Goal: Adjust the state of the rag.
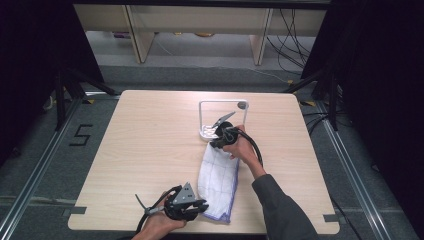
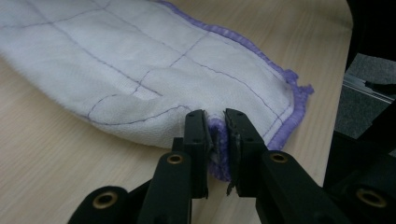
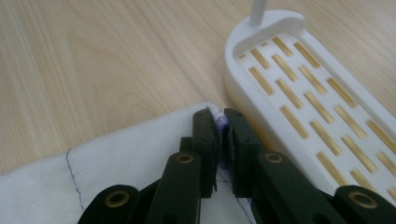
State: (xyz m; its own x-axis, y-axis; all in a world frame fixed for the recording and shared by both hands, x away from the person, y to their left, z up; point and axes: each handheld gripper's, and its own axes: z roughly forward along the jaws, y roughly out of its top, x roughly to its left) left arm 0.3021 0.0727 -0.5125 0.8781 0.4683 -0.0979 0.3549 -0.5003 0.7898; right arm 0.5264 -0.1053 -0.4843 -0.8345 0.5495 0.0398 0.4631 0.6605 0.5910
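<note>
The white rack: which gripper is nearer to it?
Right. The right gripper holds the cloth beside the white rack; the left gripper grips the cloth's opposite, near end.

Left hand (image 1: 157, 225): coming in from bottom edge of high view, wrapping round gripper body, no sleeve showing.
Left gripper (image 1: 202, 206): lying low and roughly level, jaws pointing right in high view; grey 3-cornered plate sitting on top, cable looping off to the left.
Left jaws: nearly together in left gripper view, pinching a cloth (image 2: 140, 70) hem betw. pads.
Right arm: reaching fwd from bottom right, grey sleeve (image 1: 280, 210) to wrist, forearm angling up-left.
Right hand (image 1: 242, 147): gripping body, cable arching over wrist.
Right gripper (image 1: 216, 142): tilting down, pointing left-fwd.
Right jaws: nearly closed, nipping the cloth's corner.
</note>
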